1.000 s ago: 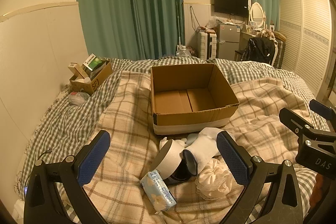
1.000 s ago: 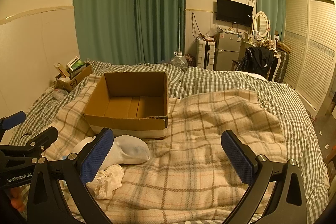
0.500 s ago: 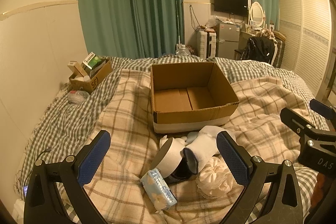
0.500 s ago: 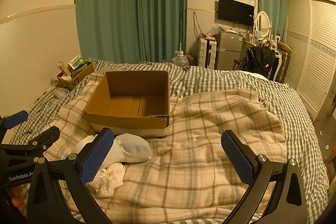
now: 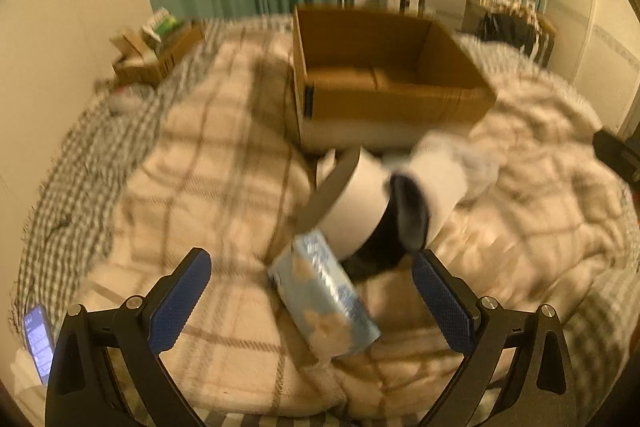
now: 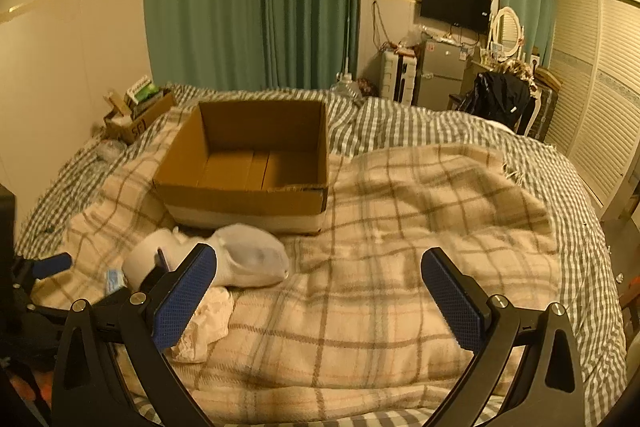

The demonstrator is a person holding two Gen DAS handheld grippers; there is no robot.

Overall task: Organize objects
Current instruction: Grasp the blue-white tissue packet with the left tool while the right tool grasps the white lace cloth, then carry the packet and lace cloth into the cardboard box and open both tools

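Left gripper: blue-padded fingers spread wide, nothing between them yet. Dropped down and pushed in toward the pile compared to half a second back; whole left wrist view smeared with motion blur now, so clearly mid-swoop.

Closest target: light blue plastic-wrapped packet, lying flat on the blanket, right between the open pads but not touched. Probably the first pick, just guessing from the line-up.

Rest of pile: white tape-like roll with grey rim leaning on a black round thing, touching the packet's far end. White sock just beyond, almost against the box. Crumpled cream fabric puff beside the sock, only seen from the right wrist view.

Destination: open brown cardboard box sitting on the beige plaid blanket, nothing visible inside. Pile just in front of its near wall.

Right gripper: jaws wide apart too, hanging over bare blanket to the right of the pile. Barely shifted since the earlier shots, looks parked.

Meaning for the task: nothing boxed so far, so very early days. Approach started, grab not made. Next bit likely a squeeze across the packet's short sides, crinkly wrapper might slip.

Background: small cardboard box of clutter by the wall, not involved.
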